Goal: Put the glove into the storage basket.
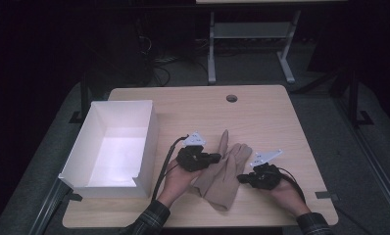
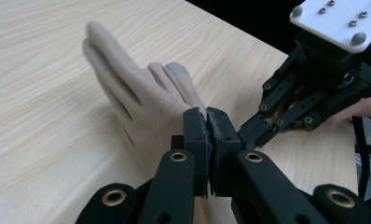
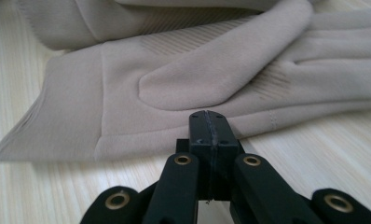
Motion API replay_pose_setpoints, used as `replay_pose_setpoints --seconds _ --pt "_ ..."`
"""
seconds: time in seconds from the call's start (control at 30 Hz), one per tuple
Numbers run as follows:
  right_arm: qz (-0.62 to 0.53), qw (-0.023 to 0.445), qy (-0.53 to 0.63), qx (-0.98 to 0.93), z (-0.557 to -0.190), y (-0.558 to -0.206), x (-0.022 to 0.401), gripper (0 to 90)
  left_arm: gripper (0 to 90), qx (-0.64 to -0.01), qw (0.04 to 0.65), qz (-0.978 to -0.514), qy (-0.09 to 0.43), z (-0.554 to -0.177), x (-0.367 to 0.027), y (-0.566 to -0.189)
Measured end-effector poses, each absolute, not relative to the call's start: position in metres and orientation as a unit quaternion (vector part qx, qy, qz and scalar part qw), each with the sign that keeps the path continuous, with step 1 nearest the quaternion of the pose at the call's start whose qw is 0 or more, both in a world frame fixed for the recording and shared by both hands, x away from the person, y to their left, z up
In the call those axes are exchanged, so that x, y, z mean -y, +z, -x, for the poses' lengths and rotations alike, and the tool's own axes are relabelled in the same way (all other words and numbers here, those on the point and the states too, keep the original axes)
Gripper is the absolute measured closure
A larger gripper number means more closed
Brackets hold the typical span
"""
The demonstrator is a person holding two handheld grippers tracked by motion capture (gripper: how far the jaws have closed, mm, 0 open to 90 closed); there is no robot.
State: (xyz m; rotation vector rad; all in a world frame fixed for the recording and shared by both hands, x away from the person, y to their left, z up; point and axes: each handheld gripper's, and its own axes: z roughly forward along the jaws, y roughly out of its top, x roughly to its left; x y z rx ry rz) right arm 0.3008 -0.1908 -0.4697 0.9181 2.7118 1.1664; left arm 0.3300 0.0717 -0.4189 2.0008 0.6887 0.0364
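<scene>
- The tabletop [image 1: 261, 112], pale wood grain, runs from a round cable hole [image 1: 231, 98] near its far edge to the near edge, where both plaid sleeves are cut off by the frame.
- A white open box [image 1: 149, 142] stands on the tabletop's left side; its outer left wall is hard to make out against the dark floor.
- Beige gloves [image 1: 221, 178] lie near the middle of the tabletop between the two hands, fingers pointing away. They overlap, so where one ends and the other begins is unclear in the high view. In the left gripper view one fingertip carries a grey patch.
- The left tongs [image 2: 207, 122] are pressed together at the glove's edge; whether any fabric sits between the jaws I cannot tell, as the tips hide that spot.
- The right tongs [image 3: 207, 122] are together too, tips just at the glove's lower edge beneath the thumb, with nothing seen between them.
- In the high view both tongs are dark and small, their jaws hard to read.
</scene>
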Motion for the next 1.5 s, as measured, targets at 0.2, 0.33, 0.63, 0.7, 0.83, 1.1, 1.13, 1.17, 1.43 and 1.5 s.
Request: replay_pose_setpoints --seconds 0.2,0.33,0.63,0.7,0.83,1.1,1.13,1.17,1.43,1.5 --pt "-0.290 0.029 0.379 -0.878 -0.303 -0.470 0.179 90.0 87.4 -0.269 0.485 -0.832 0.015 -0.327 -0.067 -0.420" --pt "-0.292 0.031 0.378 -0.878 -0.303 -0.470 0.174 90.0 87.4 -0.254 0.480 -0.840 0.013 -0.324 -0.062 -0.422" --pt "-0.293 0.033 0.382 -0.876 -0.302 -0.471 0.174 90.0 87.4 -0.232 0.460 -0.857 -0.006 -0.315 -0.045 -0.436" --pt "-0.290 0.035 0.384 -0.876 -0.302 -0.472 0.175 90.0 87.3 -0.232 0.456 -0.859 -0.011 -0.314 -0.041 -0.441" --pt "-0.290 0.034 0.385 -0.875 -0.302 -0.472 0.174 90.0 87.1 -0.232 0.448 -0.863 -0.011 -0.312 -0.035 -0.447" --pt "-0.285 0.041 0.379 -0.879 -0.300 -0.470 0.177 78.4 79.8 -0.234 0.451 -0.861 -0.014 -0.311 -0.032 -0.451" --pt "-0.288 0.048 0.379 -0.878 -0.298 -0.468 0.181 72.1 79.8 -0.230 0.452 -0.862 -0.012 -0.311 -0.032 -0.449" --pt "-0.288 0.048 0.379 -0.878 -0.298 -0.468 0.181 72.1 79.8 -0.229 0.456 -0.860 -0.011 -0.309 -0.032 -0.447" --pt "-0.348 0.113 0.373 -0.852 -0.303 -0.463 0.215 36.3 89.5 -0.214 0.419 -0.882 -0.024 -0.300 -0.022 -0.455" --pt "-0.359 0.117 0.371 -0.848 -0.305 -0.464 0.219 33.9 89.6 -0.212 0.411 -0.886 -0.022 -0.300 -0.021 -0.457"
